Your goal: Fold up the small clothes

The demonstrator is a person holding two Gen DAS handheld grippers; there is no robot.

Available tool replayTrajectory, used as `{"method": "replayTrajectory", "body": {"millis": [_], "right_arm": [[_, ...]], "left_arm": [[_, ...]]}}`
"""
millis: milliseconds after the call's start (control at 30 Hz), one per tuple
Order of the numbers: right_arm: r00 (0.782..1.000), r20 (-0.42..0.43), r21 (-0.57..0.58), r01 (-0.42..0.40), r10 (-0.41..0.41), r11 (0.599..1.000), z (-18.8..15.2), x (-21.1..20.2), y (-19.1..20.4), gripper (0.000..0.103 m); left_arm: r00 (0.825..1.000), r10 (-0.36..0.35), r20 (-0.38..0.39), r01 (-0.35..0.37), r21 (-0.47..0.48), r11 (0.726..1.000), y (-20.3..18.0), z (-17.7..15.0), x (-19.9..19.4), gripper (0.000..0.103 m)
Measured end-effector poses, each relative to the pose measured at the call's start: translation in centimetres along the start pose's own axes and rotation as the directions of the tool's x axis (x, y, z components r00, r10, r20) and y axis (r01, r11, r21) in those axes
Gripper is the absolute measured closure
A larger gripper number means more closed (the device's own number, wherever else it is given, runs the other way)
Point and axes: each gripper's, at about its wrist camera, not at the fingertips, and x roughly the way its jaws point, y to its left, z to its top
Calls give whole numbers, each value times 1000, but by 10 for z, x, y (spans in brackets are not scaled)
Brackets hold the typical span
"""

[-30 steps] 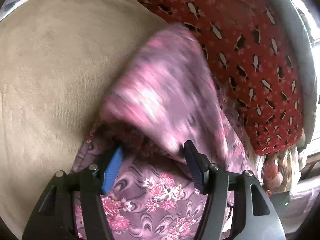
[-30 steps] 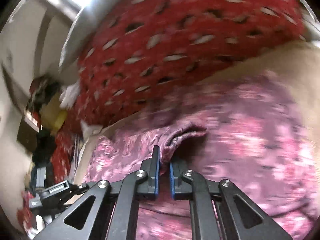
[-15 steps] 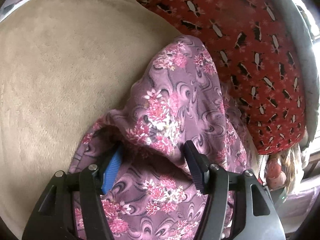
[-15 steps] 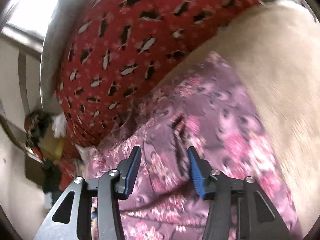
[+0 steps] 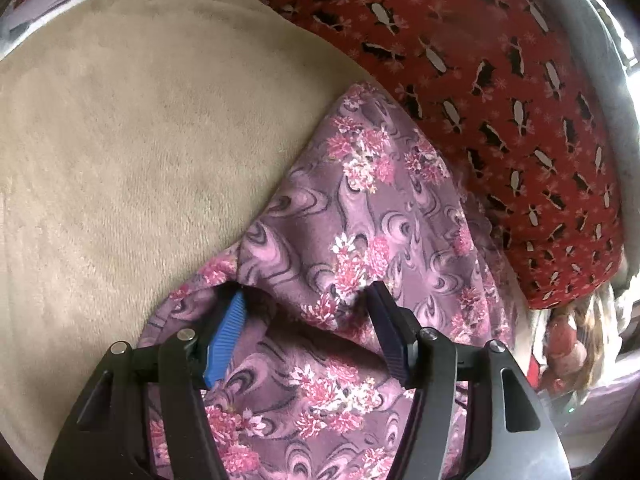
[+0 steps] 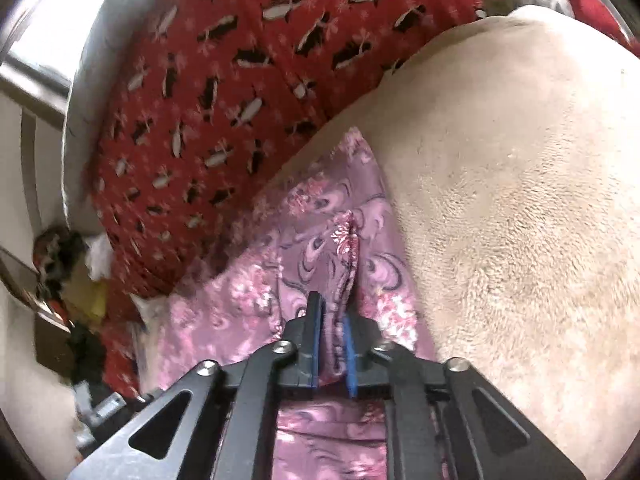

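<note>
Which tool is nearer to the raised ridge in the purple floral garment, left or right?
Right. The right tool has the ridge between its opening jaws. The left tool stands open over another, flatter part of the garment; the ridge does not show in its view.

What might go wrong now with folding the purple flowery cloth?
1. The right tongs are opening with a pinched ridge of the purple flowery cloth between them. That ridge may stay as a wrinkle.
2. The left tongs stand open with a loose flap draped over them. Pulling away might snag it and undo the fold.
3. The cloth's far edge lies against the red patterned fabric, so it may not lie flat.
</note>
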Motion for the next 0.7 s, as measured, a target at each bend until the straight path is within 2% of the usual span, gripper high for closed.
{"method": "replayTrajectory", "body": {"millis": [67, 100, 133, 167, 200, 233, 300, 333, 400, 433, 467, 567, 633, 667, 700], "right_arm": [[1000, -11, 13, -12, 12, 1000, 7, 5, 3, 57], [1000, -11, -3, 3, -3, 1000, 11, 7, 9, 61], [1000, -4, -28, -8, 8, 1000, 14, 7, 15, 69], [999, 15, -50, -43, 44, 998, 17, 4, 23, 98], [993, 64, -67, -96, 100, 993, 20, -9, 29, 98], [987, 105, -78, -111, 119, 991, 20, -17, 31, 98], [979, 162, -76, -113, 124, 991, 20, -31, 28, 98], [983, 156, -58, -90, 98, 994, 17, -30, 20, 98], [999, 45, -50, 5, -2, 999, 11, -12, 3, 98], [995, -29, -63, 91, -93, 994, 5, 0, -5, 98], [994, -46, -73, 92, -96, 993, 1, 0, -8, 98], [990, 56, -98, 132, -127, 986, -1, -29, 6, 90], [990, 130, -151, 71, -51, 986, -4, -49, 23, 90], [990, 136, -176, 61, -37, 983, -7, -52, 31, 86], [992, 119, -204, 56, -32, 977, -11, -50, 36, 76]], "left_arm": [[1000, 13, 10, -13, 11, 1000, -2, -1, 0, 47], [1000, 17, 13, -17, 17, 1000, -3, -1, -1, 54], [1000, 17, 13, -17, 16, 1000, -2, -1, -2, 60], [1000, 11, 13, -11, 10, 1000, -2, 0, -3, 62], [1000, 7, 17, -7, 2, 1000, 0, 0, -4, 65], [1000, 11, 22, -11, -5, 1000, 1, 1, -5, 70], [1000, 27, 11, -27, -18, 999, 4, 3, -2, 73], [1000, 30, 4, -29, -22, 999, 6, 3, 0, 74], [999, 49, 1, -49, -21, 999, 6, 3, 1, 75], [998, 56, -3, -56, -15, 998, 6, 3, 0, 75], [998, 60, -9, -60, -11, 998, 5, 2, -2, 75], [1000, -12, -19, 11, -4, 1000, -2, 0, -19, 76], [999, -48, 7, 47, 44, 998, -16, -4, -32, 75], [999, -50, 20, 48, 75, 996, -23, -7, -35, 73], [999, -47, 27, 44, 107, 993, -31, -10, -33, 64]]}}
